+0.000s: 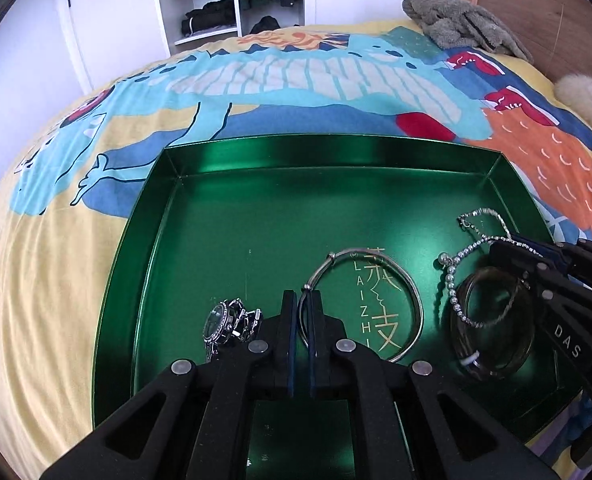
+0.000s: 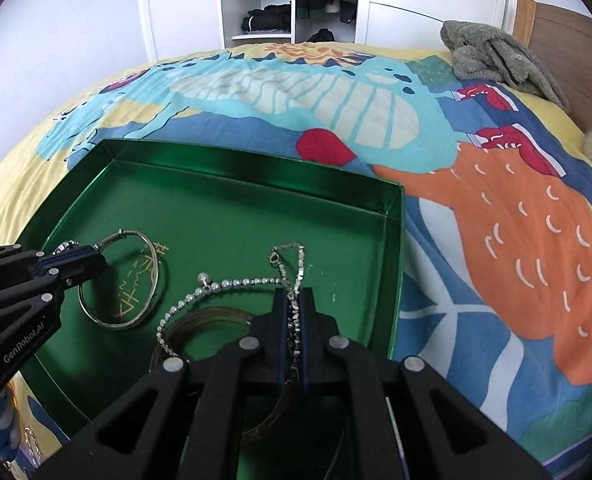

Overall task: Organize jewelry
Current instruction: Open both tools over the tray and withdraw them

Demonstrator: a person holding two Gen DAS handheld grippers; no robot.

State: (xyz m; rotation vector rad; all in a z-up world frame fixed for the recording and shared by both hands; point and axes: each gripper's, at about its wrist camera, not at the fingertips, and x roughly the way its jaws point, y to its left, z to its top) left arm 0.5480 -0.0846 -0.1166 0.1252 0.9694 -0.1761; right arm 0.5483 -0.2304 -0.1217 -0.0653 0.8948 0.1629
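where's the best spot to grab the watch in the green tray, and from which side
Judging by its pose, grip the watch across its round case, coming from above. It sits propped on its folded band with the dial tilted up, at the green tray's near-left, clear of the silver bangle, so jaws should straddle the case freely.

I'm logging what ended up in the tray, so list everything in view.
Tray: one, green, on the bed.
Watch: one, silver and black, tray's left.
Bangle: one, silver, tray's middle, rim between left gripper's fingers.
Beaded chain: one, silver, tray's right.
Fine chain: one, silver, running between right gripper's fingers.
Dark bangle: one, brownish, under the chains.
Bedspread: one, multicoloured.
Grey cloth: one, by headboard.
Left gripper: black.
Right gripper: black.
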